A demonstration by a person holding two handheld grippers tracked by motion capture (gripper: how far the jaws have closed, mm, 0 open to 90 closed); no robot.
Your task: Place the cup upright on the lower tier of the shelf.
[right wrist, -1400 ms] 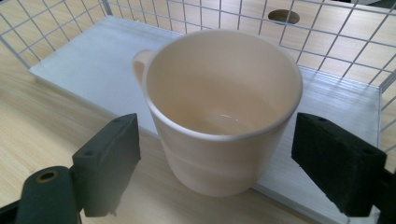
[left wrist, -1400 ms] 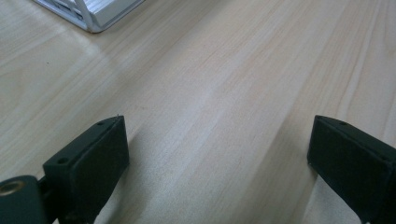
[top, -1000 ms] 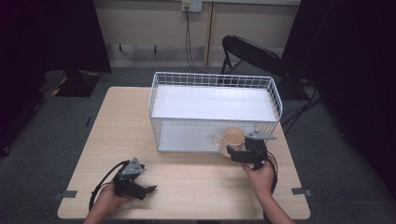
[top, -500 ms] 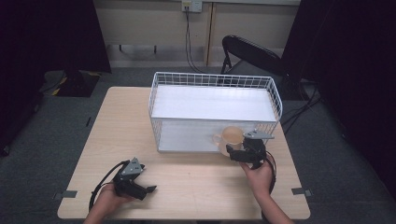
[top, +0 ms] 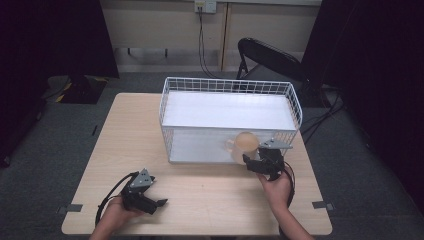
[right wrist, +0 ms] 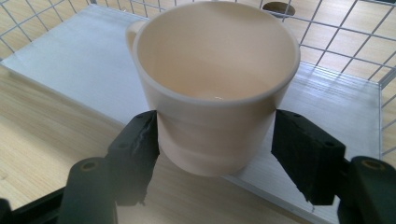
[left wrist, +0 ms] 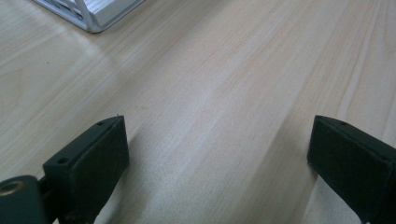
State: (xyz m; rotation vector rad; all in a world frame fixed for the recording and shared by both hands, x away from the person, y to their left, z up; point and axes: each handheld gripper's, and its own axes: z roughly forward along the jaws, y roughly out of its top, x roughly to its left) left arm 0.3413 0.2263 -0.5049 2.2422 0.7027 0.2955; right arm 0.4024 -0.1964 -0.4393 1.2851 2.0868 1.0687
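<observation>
Right gripper view: one cream mug (right wrist: 217,88) sits between the closing pads of the right claw (right wrist: 215,154), at the near edge of the wire basket (right wrist: 336,51).

Its jaws have just been narrowing around the mug; the left pad looks to touch the wall, the right pad seems a sliver off, so I judge the grip not yet firm. Lifting now could let the mug tip or slide out, or knock the basket rim. On the wooden surface (top: 210,200) the left claw (top: 161,204) rests with jaws wide and nothing between them. Counted: one mug, one basket, two claws.
</observation>
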